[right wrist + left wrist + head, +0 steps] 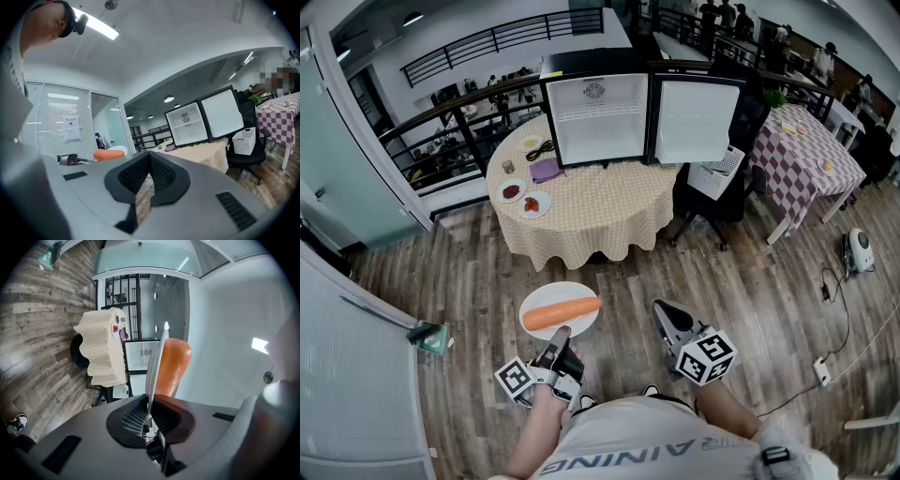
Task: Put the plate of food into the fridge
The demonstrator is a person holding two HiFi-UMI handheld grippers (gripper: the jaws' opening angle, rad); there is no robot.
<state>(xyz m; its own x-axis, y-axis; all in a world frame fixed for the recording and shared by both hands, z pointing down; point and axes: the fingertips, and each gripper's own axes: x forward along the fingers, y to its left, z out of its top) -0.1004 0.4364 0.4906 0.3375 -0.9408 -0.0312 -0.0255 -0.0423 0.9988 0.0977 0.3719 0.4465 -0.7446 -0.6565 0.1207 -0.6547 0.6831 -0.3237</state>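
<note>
Above wood floor point(694, 272), left claw point(562, 334) tight on plate point(568, 292) rim, right claw point(660, 308) closed, empty.

My left claw point(150, 404) covers the bit of the plate point(153, 366) it bites, so I can't see how far in the rim goes. The near end of the carrot point(172, 366) hides behind that claw too. Left of my right claw point(149, 171), its grey body hides most of the carrot and plate. Far ahead of both claws, the small plates point(543, 210) on the table point(600, 206) hold red bits too tiny to tell.
</note>
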